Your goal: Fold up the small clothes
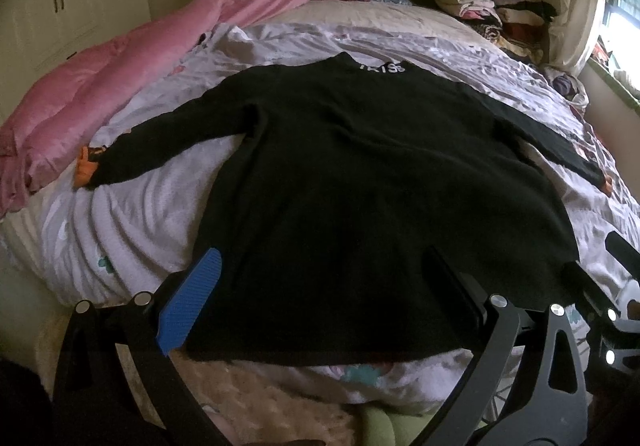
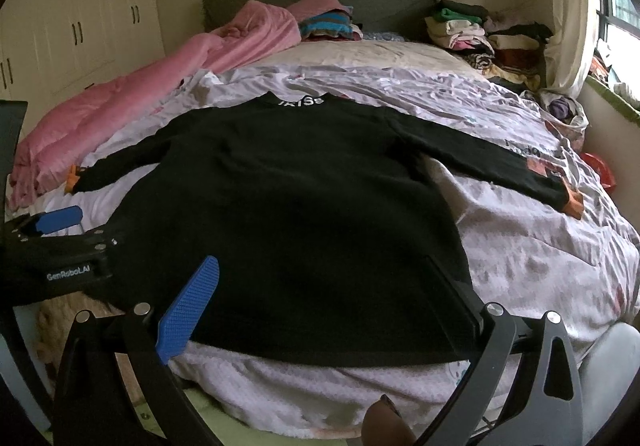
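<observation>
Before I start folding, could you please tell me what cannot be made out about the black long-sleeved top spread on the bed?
- Left wrist view: the black long-sleeved top's white collar lettering is too small to read, and the near hem corner is hidden behind the left gripper's dark finger.
- Right wrist view: the right gripper's dark finger covers the hem's right corner.
- Both views: the side facing the bed is hidden.
</observation>
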`<state>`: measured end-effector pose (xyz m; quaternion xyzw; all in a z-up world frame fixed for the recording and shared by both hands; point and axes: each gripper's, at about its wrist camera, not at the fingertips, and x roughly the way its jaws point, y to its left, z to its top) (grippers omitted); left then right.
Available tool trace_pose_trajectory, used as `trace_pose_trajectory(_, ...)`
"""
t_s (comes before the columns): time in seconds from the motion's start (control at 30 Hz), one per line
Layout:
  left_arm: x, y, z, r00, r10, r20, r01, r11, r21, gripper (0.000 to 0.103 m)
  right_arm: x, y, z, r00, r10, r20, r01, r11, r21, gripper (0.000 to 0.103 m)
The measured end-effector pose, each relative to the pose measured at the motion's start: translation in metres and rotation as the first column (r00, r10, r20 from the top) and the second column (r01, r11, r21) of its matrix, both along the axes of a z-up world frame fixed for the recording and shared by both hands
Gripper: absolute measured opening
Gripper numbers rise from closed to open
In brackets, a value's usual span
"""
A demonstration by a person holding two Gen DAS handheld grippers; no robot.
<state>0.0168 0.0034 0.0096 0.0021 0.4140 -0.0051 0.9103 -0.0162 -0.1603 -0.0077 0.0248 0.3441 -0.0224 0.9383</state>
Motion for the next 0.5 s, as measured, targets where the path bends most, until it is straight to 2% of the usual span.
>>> trace_pose_trajectory(0.5,0.052,0.006,0.008,1.0,0.02,-0.017,-0.02,1.0,-0.013,0.094,0.036,-0.015,0.009,0.999,-0.046,0.02,0.046,0.999,-0.011,0.099)
